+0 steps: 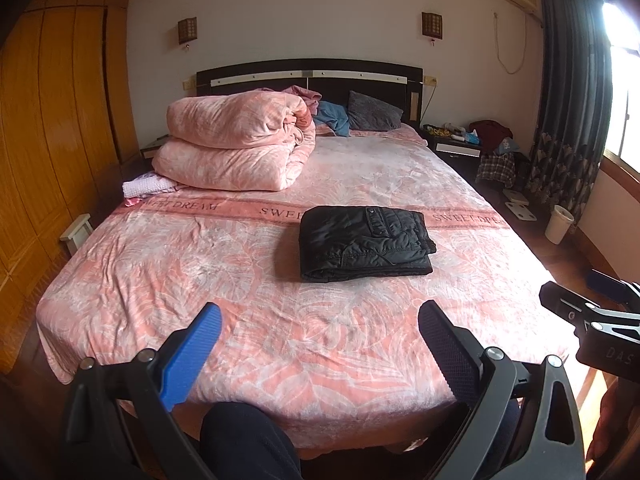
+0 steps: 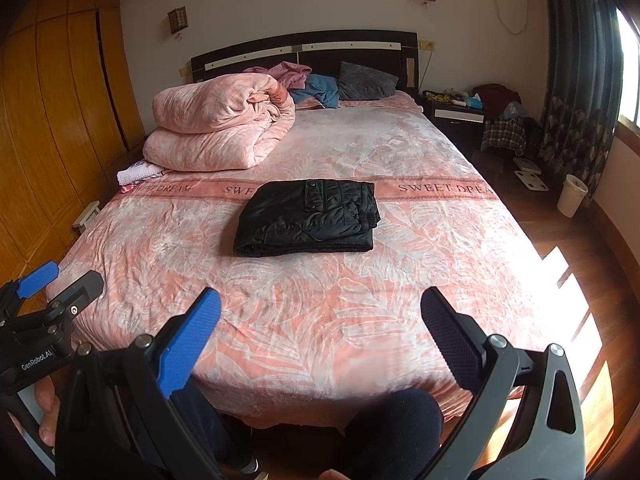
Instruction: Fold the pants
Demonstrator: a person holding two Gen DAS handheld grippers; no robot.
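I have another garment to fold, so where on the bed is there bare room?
Bare sheet lies between the folded black pants and the foot edge of the bed, and between the pants and the gray pillow. The far-left corner is crowded by the rolled pink quilt.

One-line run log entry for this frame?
pants: folded, on bed | left tongs: open, empty | right tongs: open, empty | both clear of pants

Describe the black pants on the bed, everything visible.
The black pants are folded into a compact, roughly rectangular stack of several layers. The fabric looks quilted and slightly shiny, with stitched seams and a snap-buttoned flap on top. They lie flat on the pink bedspread, partly over its lettered band. Neither gripper touches them.
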